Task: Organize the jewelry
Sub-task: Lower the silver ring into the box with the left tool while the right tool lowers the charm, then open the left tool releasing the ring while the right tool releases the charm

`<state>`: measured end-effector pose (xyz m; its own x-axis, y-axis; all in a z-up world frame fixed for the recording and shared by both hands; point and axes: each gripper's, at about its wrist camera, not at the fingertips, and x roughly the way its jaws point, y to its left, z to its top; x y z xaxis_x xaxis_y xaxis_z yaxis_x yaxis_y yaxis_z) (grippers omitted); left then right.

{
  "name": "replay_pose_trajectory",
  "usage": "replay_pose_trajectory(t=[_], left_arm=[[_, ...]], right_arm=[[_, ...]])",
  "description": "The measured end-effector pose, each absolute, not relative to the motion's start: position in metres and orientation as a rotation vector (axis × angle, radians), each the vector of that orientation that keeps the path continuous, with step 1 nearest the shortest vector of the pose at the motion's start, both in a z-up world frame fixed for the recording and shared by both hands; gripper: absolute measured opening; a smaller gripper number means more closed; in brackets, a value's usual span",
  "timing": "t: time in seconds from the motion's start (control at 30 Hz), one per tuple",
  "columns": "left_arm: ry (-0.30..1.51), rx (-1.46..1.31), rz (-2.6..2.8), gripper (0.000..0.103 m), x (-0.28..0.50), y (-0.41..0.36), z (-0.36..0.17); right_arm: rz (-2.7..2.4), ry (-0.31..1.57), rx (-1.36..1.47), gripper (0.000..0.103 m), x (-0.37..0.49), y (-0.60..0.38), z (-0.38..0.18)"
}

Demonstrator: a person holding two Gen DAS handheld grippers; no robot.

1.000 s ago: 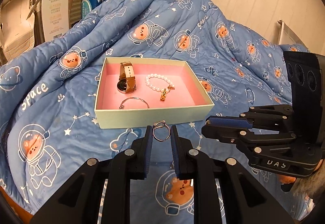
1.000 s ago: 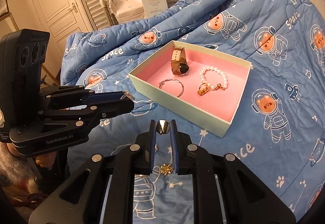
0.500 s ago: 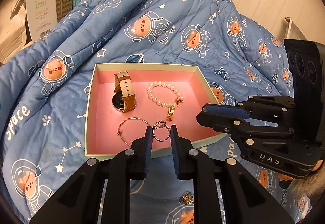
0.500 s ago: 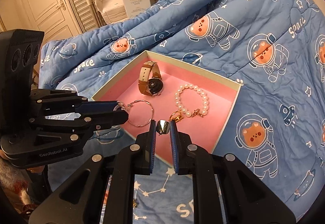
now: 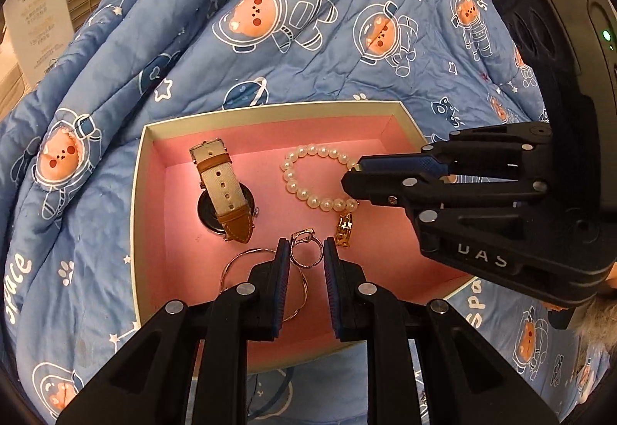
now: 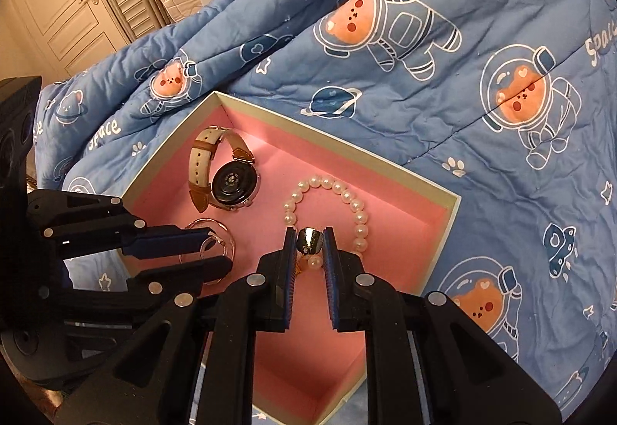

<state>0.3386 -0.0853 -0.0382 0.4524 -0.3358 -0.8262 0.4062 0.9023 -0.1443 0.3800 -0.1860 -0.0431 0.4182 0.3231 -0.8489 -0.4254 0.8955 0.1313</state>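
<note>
The box (image 5: pixel 139 194), pink inside with pale walls, sits on a blue quilt (image 5: pixel 308 20), and both tools are over it. The left gripper (image 5: pixel 305 255) pinches a thin silver ring (image 5: pixel 304 249) between its blue pads, above the box floor near the front wall. The right gripper (image 6: pixel 309 246) is clenched on a small gold ring (image 6: pixel 309 241), held over the near arc of the pearl bracelet (image 6: pixel 347 199). Already lying in the box are a watch (image 5: pixel 225 199) toward its left wall, the pearl bracelet with a gold charm (image 5: pixel 344 230) toward its right side, and a thin wire bangle (image 5: pixel 246 259) by the front wall, partly under the left tool.

The step in hand looks like setting both rings down inside the box. To do it well, each ring wants a bare pink patch: the silver one seems best lowered into the gap between the watch and the charm, clear of the bangle so they don't tangle. The gold ring sits over the pearls, so shifting it toward the open floor near the box's right wall before letting go should stop it rolling off the beads. Lower close to the floor, then ease the pads apart gently; small rings bounce and roll.
</note>
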Motion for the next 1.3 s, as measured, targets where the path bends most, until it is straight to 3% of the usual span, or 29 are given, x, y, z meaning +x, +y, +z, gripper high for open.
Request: replay_pose_trajectory(t=[0.8,0.97,1.03,1.1,1.3], left_arm=[[1.037,0.074,-0.451,0.019,0.356,-0.090,-0.051],[1.000,0.075,-0.443,0.035,0.345,-0.085,-0.042],[0.977,0.073,-0.445,0.042,0.339,-0.083,-0.037],[0.950,0.077,-0.446,0.047,0.330,-0.080,-0.031],[0.896,0.054,-0.451,0.061,0.299,-0.067,-0.017]], right_arm=[[0.428,1.073,-0.311,0.014,0.410,-0.161,-0.061],[0.427,1.065,-0.326,0.015,0.408,-0.159,-0.063],[0.439,1.062,-0.302,0.022,0.407,-0.160,-0.061],[0.442,1.042,-0.295,0.041,0.401,-0.164,-0.057],[0.458,0.996,-0.249,0.047,0.388,-0.171,-0.043]])
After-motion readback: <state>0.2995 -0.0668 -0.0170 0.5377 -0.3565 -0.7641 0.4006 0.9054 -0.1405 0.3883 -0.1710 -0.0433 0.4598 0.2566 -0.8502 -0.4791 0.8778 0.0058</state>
